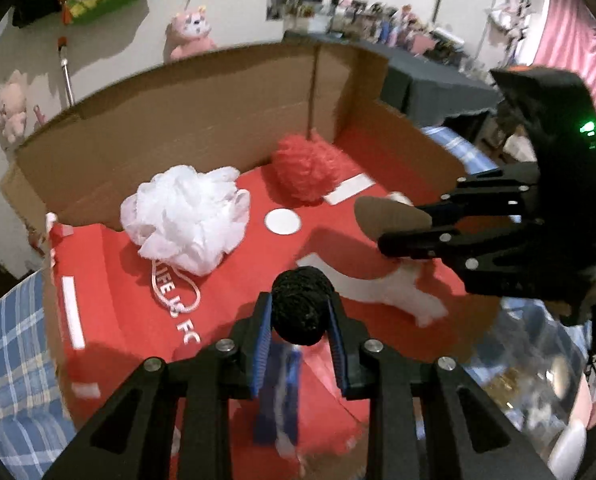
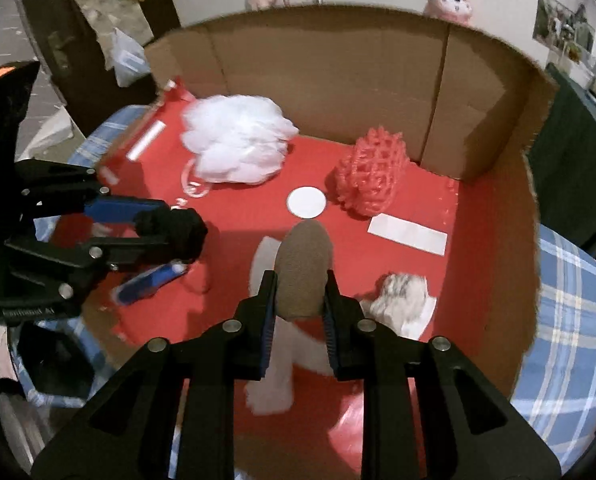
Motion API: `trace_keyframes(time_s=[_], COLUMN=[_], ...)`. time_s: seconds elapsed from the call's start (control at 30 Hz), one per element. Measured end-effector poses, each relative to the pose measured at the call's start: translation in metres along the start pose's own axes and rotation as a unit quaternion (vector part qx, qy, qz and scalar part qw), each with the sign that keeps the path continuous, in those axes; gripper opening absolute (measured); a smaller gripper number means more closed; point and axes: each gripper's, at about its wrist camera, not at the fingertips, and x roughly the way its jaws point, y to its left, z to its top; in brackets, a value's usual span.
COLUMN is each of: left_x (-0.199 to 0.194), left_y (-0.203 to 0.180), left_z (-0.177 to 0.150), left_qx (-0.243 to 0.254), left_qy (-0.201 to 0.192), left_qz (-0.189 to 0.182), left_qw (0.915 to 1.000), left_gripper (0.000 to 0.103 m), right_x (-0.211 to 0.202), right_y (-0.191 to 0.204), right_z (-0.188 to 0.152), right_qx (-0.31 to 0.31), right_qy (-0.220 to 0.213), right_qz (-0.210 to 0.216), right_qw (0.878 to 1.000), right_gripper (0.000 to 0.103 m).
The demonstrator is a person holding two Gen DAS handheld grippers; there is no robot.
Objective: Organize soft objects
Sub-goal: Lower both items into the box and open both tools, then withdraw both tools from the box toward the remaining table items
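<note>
Writing on the red liner: we read white letters "FC" (image 1: 188,332) just ahead and to the left of the left jaws, with a partly covered word above it that we cannot make out (the white cord loop lies across it).
Writing on the grippers: a small pale line of print on the left gripper's body in the right wrist view, too blurred for us to read.
Left gripper (image 1: 300,312): we see it pointing steeply down into the cardboard box (image 1: 177,120), jaws closed on a black yarn ball (image 1: 302,308) pinched between the blue pads.
Under the left jaws: a blue and white object (image 2: 149,282) hangs or lies below the black ball; blurred, so we cannot tell which.
Right gripper (image 2: 300,286): also tilted steeply down, jaws clamped on a tan oval pad (image 2: 304,268) (felt-like, standing up between the pads), with white fluffy material (image 2: 273,376) trailing below it.
Gripper to gripper: we see the right one to the right of the left jaws and slightly ahead, the two apart.
White mesh pouf (image 1: 185,216): ahead and left of the left jaws, resting on the red liner near the box's back wall.
Red mesh pouf (image 2: 372,170): ahead and right of the right jaws, near the back corner.
White round sticker (image 2: 306,202): straight ahead of the right jaws, between the two poufs.
White fluffy scrap (image 2: 402,296): just right of the right jaws.
Under the box: blue plaid cloth (image 2: 570,320).
</note>
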Motion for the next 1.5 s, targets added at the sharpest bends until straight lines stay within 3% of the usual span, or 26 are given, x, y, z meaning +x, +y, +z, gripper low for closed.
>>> trace_keyframes(time_s=[0.47, 0.63, 0.7, 0.73, 0.77, 0.83, 0.9, 1.07, 1.17, 1.5], left_x=[0.042, 0.039, 0.037, 0.038, 0.037, 0.035, 0.033, 0.017, 0.001, -0.087], left_y=[0.019, 0.021, 0.023, 0.022, 0.022, 0.022, 0.022, 0.019, 0.015, -0.015], left_z=[0.009, 0.006, 0.003, 0.003, 0.002, 0.003, 0.002, -0.002, -0.006, -0.021], left_qx=[-0.009, -0.008, -0.007, -0.006, -0.005, -0.006, -0.01, -0.014, -0.02, -0.049], left_qy=[0.042, 0.042, 0.041, 0.04, 0.038, 0.037, 0.035, 0.014, -0.003, -0.098], left_qz=[0.042, 0.047, 0.05, 0.053, 0.055, 0.056, 0.053, 0.052, 0.052, 0.05], left_qw=[0.9982, 0.998, 0.9979, 0.9978, 0.9977, 0.9978, 0.9979, 0.9985, 0.9984, 0.9928], left_gripper=[0.029, 0.033, 0.039, 0.043, 0.048, 0.051, 0.051, 0.066, 0.068, 0.088], right_x=[0.035, 0.043, 0.045, 0.044, 0.044, 0.043, 0.038, 0.021, 0.003, -0.097], right_y=[-0.006, -0.004, -0.003, -0.003, -0.004, -0.006, -0.004, -0.004, -0.001, 0.024], right_z=[0.011, 0.015, 0.019, 0.019, 0.02, 0.021, 0.022, 0.025, 0.023, -0.009], right_qx=[0.002, 0.0, 0.001, 0.003, 0.005, 0.006, 0.005, 0.016, 0.023, 0.032], right_qy=[0.058, 0.068, 0.067, 0.066, 0.065, 0.058, 0.05, 0.035, 0.02, -0.064], right_qz=[-0.037, -0.049, -0.048, -0.048, -0.05, -0.053, -0.054, -0.064, -0.061, -0.074], right_qw=[0.998, 0.996, 0.997, 0.997, 0.997, 0.997, 0.997, 0.997, 0.998, 0.995], right_gripper=[0.022, 0.024, 0.027, 0.031, 0.042, 0.057, 0.057, 0.057, 0.057, 0.067])
